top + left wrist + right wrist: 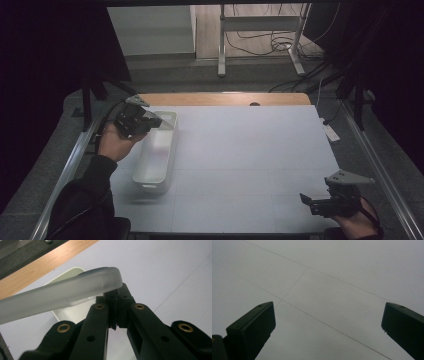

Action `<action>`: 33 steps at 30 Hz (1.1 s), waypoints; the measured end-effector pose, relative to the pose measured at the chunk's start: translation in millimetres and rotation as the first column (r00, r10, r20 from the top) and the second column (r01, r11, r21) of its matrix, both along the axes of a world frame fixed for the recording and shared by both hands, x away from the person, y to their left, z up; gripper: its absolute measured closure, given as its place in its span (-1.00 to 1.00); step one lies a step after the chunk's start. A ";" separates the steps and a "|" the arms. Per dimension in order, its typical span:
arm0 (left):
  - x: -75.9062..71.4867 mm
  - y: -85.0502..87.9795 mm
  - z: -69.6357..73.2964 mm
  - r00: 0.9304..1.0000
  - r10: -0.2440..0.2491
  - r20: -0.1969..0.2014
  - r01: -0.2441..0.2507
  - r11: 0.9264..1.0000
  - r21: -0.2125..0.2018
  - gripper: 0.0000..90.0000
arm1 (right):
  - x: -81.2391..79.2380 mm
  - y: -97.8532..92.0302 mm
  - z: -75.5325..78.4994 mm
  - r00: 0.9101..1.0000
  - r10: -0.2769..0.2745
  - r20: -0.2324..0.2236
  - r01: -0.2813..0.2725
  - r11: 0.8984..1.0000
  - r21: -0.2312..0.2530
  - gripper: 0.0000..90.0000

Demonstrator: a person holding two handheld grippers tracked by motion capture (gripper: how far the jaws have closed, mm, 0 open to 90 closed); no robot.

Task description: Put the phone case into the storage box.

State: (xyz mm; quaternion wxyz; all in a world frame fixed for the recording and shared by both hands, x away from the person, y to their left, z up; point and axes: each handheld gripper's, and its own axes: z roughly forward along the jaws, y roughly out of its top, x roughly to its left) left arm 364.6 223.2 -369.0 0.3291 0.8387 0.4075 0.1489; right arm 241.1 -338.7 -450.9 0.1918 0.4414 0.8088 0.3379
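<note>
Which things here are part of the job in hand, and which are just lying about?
In the job:
- translucent frosted plastic lid, pinched at its edge by the left gripper
- long white plastic tub beneath it

Lying about:
- right gripper, open over the bare white table
- small white flat object on the floor beside the table

We seem to be in a lab or recording studio: black curtains (45, 55) hang beyond the left gripper (165, 123), a metal stand (260, 37) and loose cables (260, 42) lie past the white table (250, 160).
</note>
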 end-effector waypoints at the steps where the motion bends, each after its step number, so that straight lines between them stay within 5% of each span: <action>1: 0.0 0.0 0.0 1.000 0.000 0.000 0.000 1.000 0.000 0.97 | 0.0 0.0 0.0 1.000 0.000 0.000 0.000 1.000 0.000 -1.00; 33: 42.0 -6.0 -33.7 0.994 0.076 -0.085 -0.069 0.995 0.076 0.97 | 1.1 2.0 -1.2 1.000 0.021 -0.017 -0.021 1.000 -0.017 -1.00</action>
